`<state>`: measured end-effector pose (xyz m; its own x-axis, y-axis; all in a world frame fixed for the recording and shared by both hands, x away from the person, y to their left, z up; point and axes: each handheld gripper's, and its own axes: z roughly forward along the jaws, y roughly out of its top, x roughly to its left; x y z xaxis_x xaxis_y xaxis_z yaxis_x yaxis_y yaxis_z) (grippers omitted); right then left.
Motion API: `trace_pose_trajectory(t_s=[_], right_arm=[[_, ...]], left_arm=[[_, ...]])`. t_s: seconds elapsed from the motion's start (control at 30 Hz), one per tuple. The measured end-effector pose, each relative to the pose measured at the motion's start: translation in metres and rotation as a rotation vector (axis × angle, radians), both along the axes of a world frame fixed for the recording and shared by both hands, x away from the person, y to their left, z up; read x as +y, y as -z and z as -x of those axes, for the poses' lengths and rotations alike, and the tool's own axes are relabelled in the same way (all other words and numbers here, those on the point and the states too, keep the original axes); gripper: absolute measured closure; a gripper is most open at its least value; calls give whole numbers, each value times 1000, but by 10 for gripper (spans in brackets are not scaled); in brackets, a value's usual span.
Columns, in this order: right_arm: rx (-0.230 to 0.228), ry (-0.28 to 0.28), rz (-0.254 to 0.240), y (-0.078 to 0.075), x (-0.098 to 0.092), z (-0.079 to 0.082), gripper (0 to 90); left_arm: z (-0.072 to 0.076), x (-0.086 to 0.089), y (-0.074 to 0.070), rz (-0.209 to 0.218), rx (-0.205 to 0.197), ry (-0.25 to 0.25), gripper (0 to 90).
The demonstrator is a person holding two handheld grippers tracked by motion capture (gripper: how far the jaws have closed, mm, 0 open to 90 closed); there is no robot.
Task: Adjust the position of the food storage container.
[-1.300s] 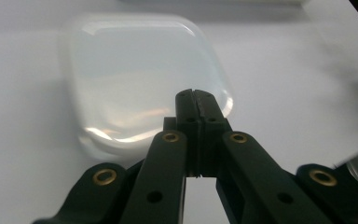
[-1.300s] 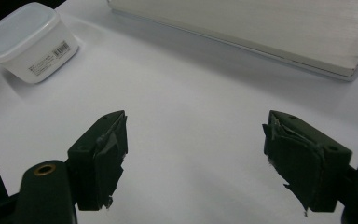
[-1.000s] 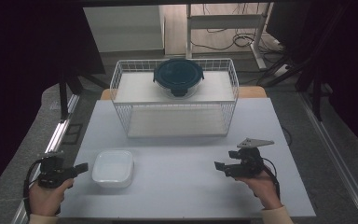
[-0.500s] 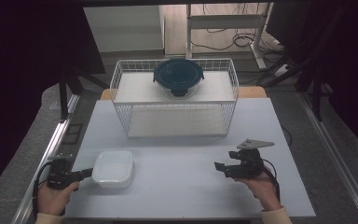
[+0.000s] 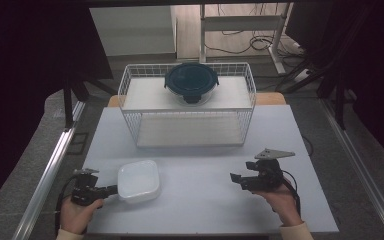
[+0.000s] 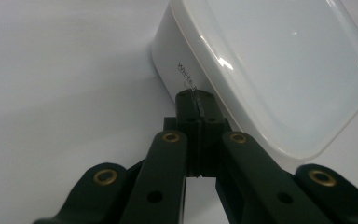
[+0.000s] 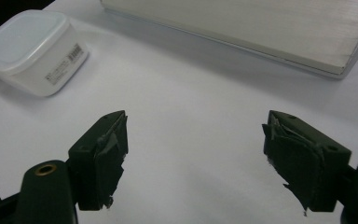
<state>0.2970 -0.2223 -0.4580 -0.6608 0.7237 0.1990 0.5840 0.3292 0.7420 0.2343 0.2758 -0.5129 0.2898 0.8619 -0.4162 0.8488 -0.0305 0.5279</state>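
The table [image 5: 195, 165] carries a wire rack [image 5: 187, 107] at its far side, with a dark round lidded bowl [image 5: 191, 82] on top. Nearer the person than the rack, toward the left, sits the white box [image 5: 138, 180], lid on. The left gripper [image 5: 111, 189] has its jaws pressed together, tips touching the box's side wall just under the lid rim. The right gripper [image 5: 233, 179], nearer than the rack on the right, is spread and holds nothing.

Risk, as I judge it: closed tips can only push, so the light box may slide or twist away. Hidden: the box's contents and most of its small label.
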Motion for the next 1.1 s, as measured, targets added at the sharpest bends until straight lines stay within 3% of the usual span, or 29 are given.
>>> trace_pose_trajectory(t_s=[0.17, 0.6, 0.7, 0.83, 0.97, 1.1], right_arm=[[0, 3, 3, 1, 0, 0, 217], [-2, 7, 12, 1, 0, -1, 217], [-4, 7, 10, 1, 0, 0, 217], [-3, 8, 15, 1, 0, 0, 217], [-6, 7, 16, 0, -1, 0, 217], [-2, 10, 18, 1, -1, 0, 217]], left_arm=[[-2, -21, -2, 27, -11, 50, 900], [-11, -64, -4, 48, -9, 149, 900], [-14, -64, -7, 42, -17, 154, 900], [-20, -49, -19, 15, -49, 117, 900], [-37, -41, -29, 4, -76, 87, 900], [-56, -43, -26, -6, -73, 86, 900]])
